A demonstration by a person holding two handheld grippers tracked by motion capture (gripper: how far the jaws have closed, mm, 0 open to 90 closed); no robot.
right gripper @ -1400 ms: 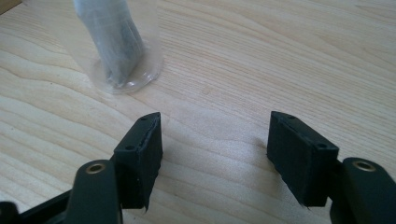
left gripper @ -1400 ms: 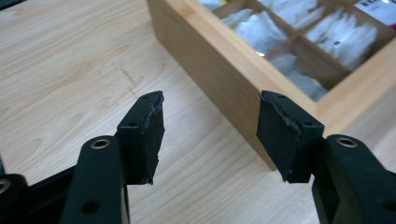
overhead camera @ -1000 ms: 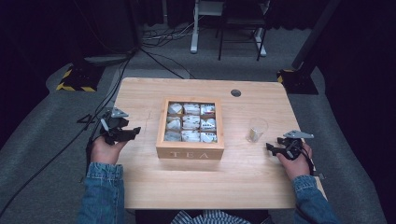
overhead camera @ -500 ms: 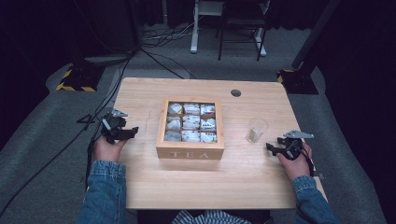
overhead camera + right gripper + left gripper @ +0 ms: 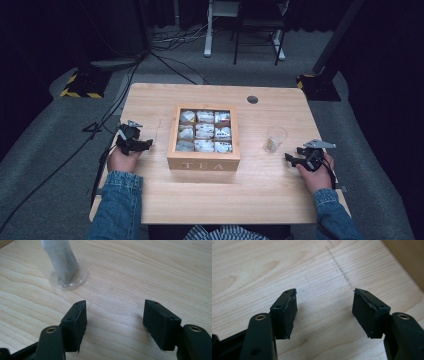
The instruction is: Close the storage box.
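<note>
A wooden box marked TEA (image 5: 204,145) stands mid-table, its compartments filled with several tea bags. To its right is a clear plastic cup (image 5: 274,138) with a bag inside, seen close in the right gripper view (image 5: 65,263). My left gripper (image 5: 142,145) rests low by the table's left edge, pointing toward the box; its jaws have just been opening and stand open (image 5: 324,311) with only bare wood between them. My right gripper (image 5: 291,159) sits near the right edge, open (image 5: 115,323) and holding nothing, the cup a little ahead and to the left.
The box's side wall (image 5: 409,260) is at the upper right in the left gripper view. A round cable hole (image 5: 252,99) marks the table's far side. Past the table stand a chair (image 5: 260,25), floor cables and yellow-black striped stand bases (image 5: 80,86).
My left hand has come down and nearer to me along the table's left edge, and its jaws have widened. The right hand has stayed put.
</note>
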